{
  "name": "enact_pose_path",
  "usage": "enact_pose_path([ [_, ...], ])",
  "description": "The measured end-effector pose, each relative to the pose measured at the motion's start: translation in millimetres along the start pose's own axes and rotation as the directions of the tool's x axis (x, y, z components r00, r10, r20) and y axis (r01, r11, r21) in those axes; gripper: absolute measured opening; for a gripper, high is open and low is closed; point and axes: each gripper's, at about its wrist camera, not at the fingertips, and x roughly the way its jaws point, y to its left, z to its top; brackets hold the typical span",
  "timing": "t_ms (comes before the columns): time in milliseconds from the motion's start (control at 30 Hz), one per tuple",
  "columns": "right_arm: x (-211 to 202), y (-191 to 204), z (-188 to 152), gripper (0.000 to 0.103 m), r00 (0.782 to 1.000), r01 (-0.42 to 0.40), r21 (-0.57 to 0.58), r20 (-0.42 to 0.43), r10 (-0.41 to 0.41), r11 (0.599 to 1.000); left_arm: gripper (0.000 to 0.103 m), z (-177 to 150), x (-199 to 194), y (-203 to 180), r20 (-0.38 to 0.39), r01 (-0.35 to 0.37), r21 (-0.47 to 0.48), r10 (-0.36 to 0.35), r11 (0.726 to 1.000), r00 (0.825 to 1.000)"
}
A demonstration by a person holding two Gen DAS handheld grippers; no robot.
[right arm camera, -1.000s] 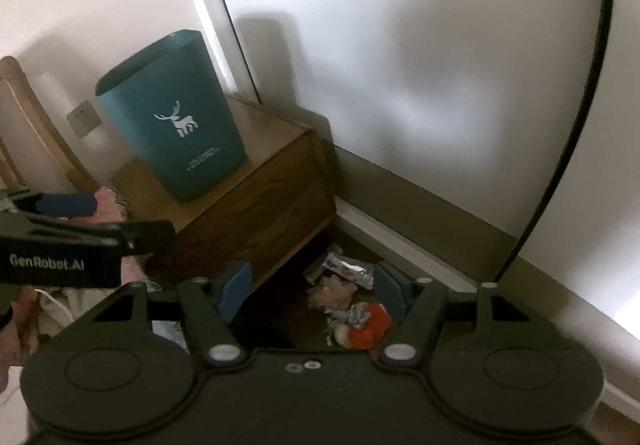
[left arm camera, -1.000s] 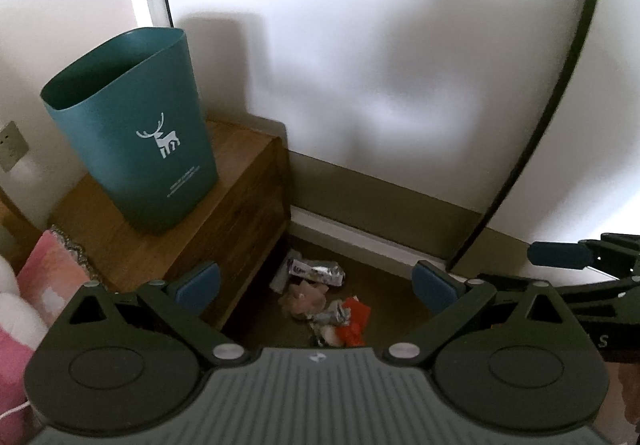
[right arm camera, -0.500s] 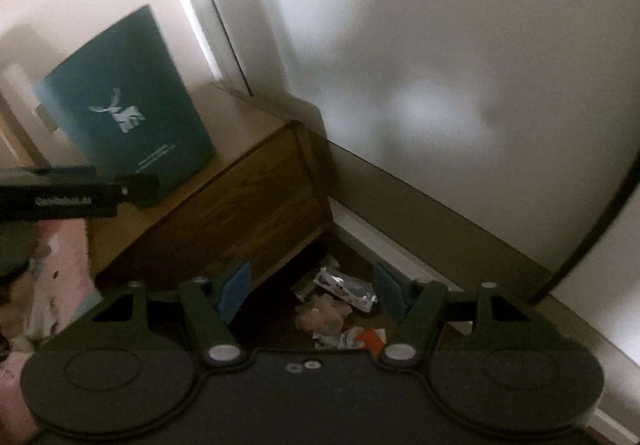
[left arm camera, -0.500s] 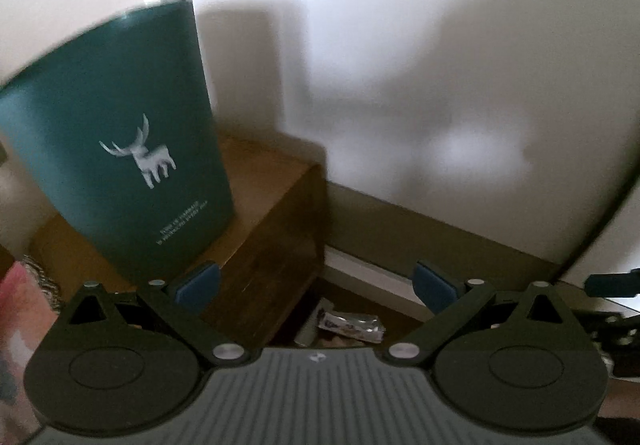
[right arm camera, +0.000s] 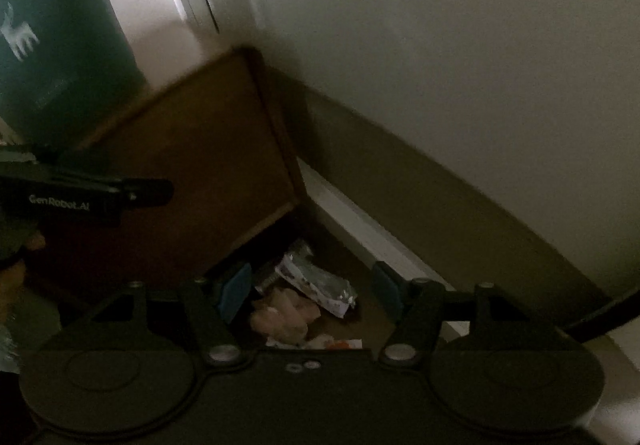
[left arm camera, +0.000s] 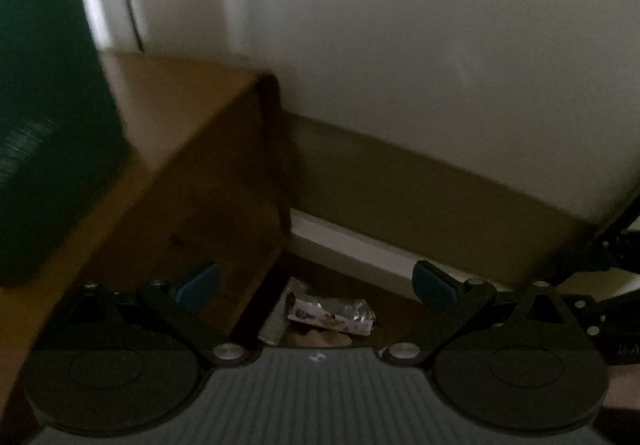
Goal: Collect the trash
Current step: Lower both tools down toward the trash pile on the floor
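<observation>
A small heap of trash lies on the dark floor beside a wooden cabinet (right arm camera: 192, 165). In the right wrist view I see a silver foil wrapper (right arm camera: 316, 285), a crumpled pinkish tissue (right arm camera: 284, 319) and a bit of orange wrapper (right arm camera: 340, 344). My right gripper (right arm camera: 310, 291) is open above them, nothing between its fingers. The left wrist view shows the foil wrapper (left arm camera: 332, 315) low in frame, with my left gripper (left arm camera: 316, 283) open above it. A teal bin (right arm camera: 52, 45) with a white deer print stands on the cabinet.
The cabinet's corner (left arm camera: 272, 93) juts close on the left. A white skirting board (right arm camera: 360, 229) and a pale wall (right arm camera: 440, 45) close off the far side. The left gripper's black body (right arm camera: 80, 197) shows at the left of the right wrist view.
Both grippers have dropped lower and closer to the floor trash. The teal bin has slid up and off to the left in both views. The scene has grown darker.
</observation>
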Motion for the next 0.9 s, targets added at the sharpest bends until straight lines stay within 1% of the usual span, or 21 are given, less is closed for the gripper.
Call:
enact_pose_path([
  [133, 49, -10, -25, 0.067, 0.996, -0.035, -0.014, -0.077, 0.033, 0.999, 0.103, -21, 54, -1, -0.097, 0.029, -0.014, -0.03, 0.999, 0.995],
  [167, 60, -12, -33, 0.067, 0.994, -0.039, -0.023, -0.099, 0.037, 0.999, 0.103, -27, 67, -2, -0.121, 0.03, -0.012, -0.031, 0.999, 0.992],
  [233, 85, -11, -49, 0.067, 0.99, -0.041, -0.053, -0.139, 0.033, 0.998, 0.103, -42, 96, -7, -0.187, 0.051, 0.012, -0.048, 0.999, 0.981],
  [300, 108, -13, -66, 0.067, 0.981, -0.053, -0.078, -0.188, 0.037, 0.996, 0.103, -60, 129, -13, -0.266, 0.081, 0.045, -0.066, 0.996, 0.962],
  [400, 142, -16, -94, 0.067, 0.962, -0.058, -0.093, -0.272, 0.03, 0.994, 0.103, -84, 166, -23, -0.345, 0.092, 0.087, -0.057, 0.992, 0.937],
  [533, 184, -18, -128, 0.067, 0.935, -0.071, -0.098, -0.353, 0.033, 0.993, 0.103, -110, 207, -36, -0.441, 0.148, 0.072, -0.101, 0.986, 0.892],
  [633, 212, -18, -153, 0.067, 0.915, -0.077, -0.122, -0.402, 0.021, 0.99, 0.103, -127, 238, -43, -0.506, 0.16, 0.061, -0.107, 0.985, 0.856],
  [700, 225, -19, -165, 0.067, 0.907, -0.067, -0.109, -0.422, 0.015, 0.992, 0.102, -134, 256, -46, -0.532, 0.157, 0.039, -0.112, 0.987, 0.839],
  [733, 235, -20, -171, 0.067, 0.897, -0.069, -0.085, -0.441, 0.024, 0.994, 0.102, -138, 265, -46, -0.548, 0.161, 0.016, -0.126, 0.987, 0.827],
  [800, 252, -22, -181, 0.067, 0.882, -0.07, -0.05, -0.47, 0.038, 0.996, 0.102, -144, 281, -46, -0.57, 0.152, 0.001, -0.125, 0.988, 0.812],
  [900, 270, -21, -190, 0.067, 0.873, -0.075, 0.008, -0.483, 0.07, 0.997, 0.102, -153, 300, -47, -0.595, 0.133, -0.018, -0.118, 0.991, 0.795],
])
